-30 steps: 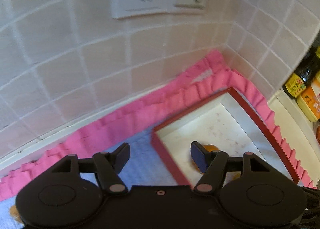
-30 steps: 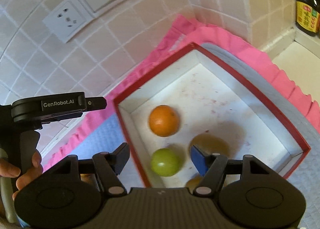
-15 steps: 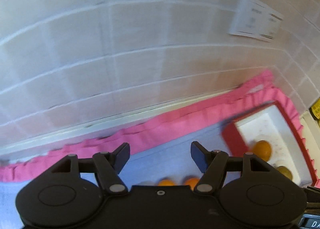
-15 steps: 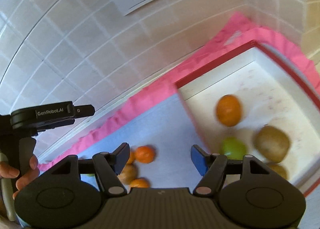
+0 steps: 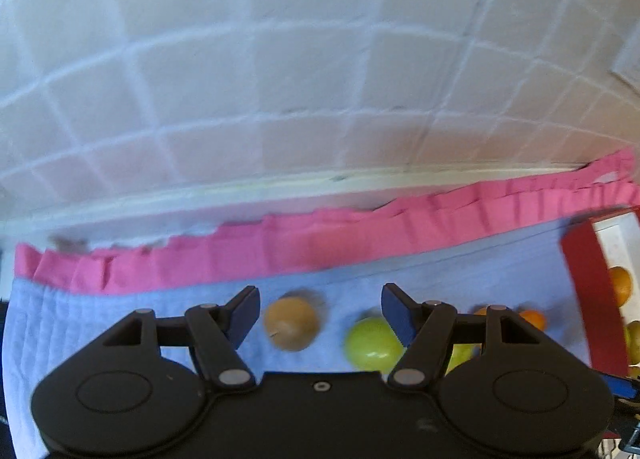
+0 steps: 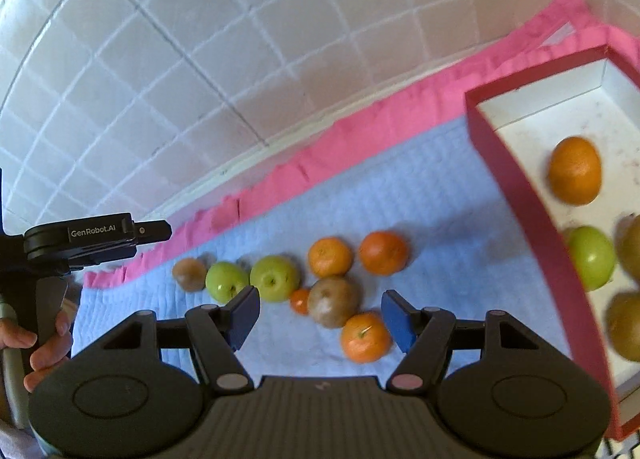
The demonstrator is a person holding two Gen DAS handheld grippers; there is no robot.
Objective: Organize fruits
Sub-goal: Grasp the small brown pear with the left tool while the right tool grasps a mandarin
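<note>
both grippers swung left — loose fruits (image 6: 320, 283) now ahead

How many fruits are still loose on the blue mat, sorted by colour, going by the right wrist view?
Orange: 4
Green: 2
Brown: 2
Total: 8 on the mat, none between either set of tongs.

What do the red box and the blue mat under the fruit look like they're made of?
Red box: probably cardboard, with thin, straight walls, matte red outside and a stained white paper lining. Blue mat: quilted fabric, judging by its stitched grid; the pink ruffled trim looks like cloth.
</note>
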